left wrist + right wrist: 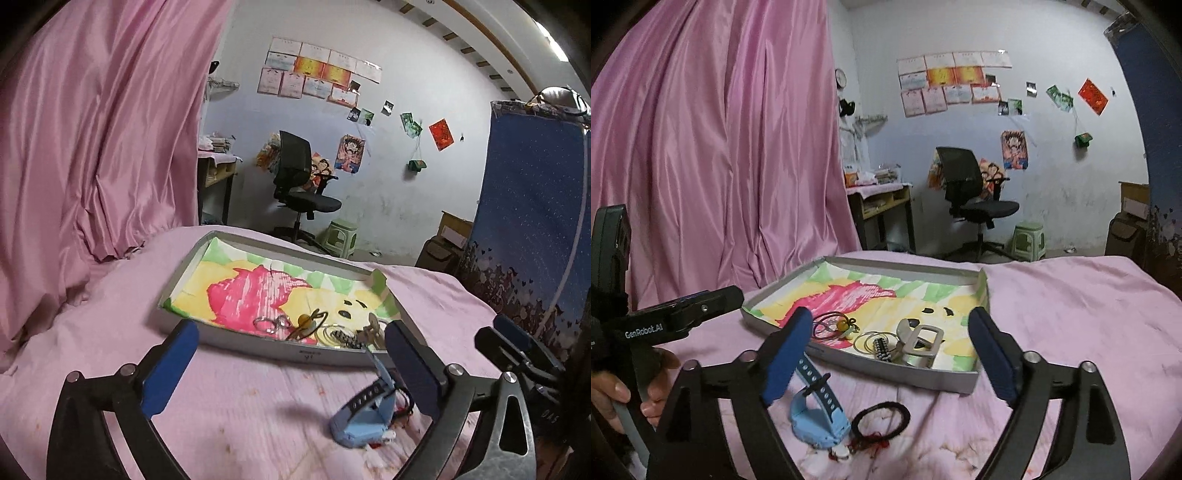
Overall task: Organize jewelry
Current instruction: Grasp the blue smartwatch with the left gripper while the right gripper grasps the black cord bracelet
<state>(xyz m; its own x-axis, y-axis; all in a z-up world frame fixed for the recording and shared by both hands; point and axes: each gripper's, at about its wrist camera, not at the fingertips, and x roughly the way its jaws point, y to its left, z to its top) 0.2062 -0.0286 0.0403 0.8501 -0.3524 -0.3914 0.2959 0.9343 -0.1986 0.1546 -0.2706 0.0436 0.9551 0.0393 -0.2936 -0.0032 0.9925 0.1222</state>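
Observation:
A shallow grey tray (897, 380) lined with a colourful drawing lies on the pink bed; it also shows in the left wrist view (258, 347). In its near part lie metal rings (870, 341), a beaded charm (846, 326), a silver buckle (923, 341) and a dark spring clip (881, 349). On the bedsheet in front of the tray lie a blue watch (818, 417), a black hair tie (881, 419) and a red string piece (871, 443). The watch (364, 417) lies by my left gripper's right finger. My left gripper (291, 369) is open and empty. My right gripper (890, 358) is open and empty, above the tray's near edge.
A pink curtain (720, 147) hangs at the left. Beyond the bed stand a black office chair (975, 195), a green stool (1028, 240) and a desk (882, 203). A blue hanging cloth (532, 206) is at the right. The left gripper's body (665, 325) shows at left.

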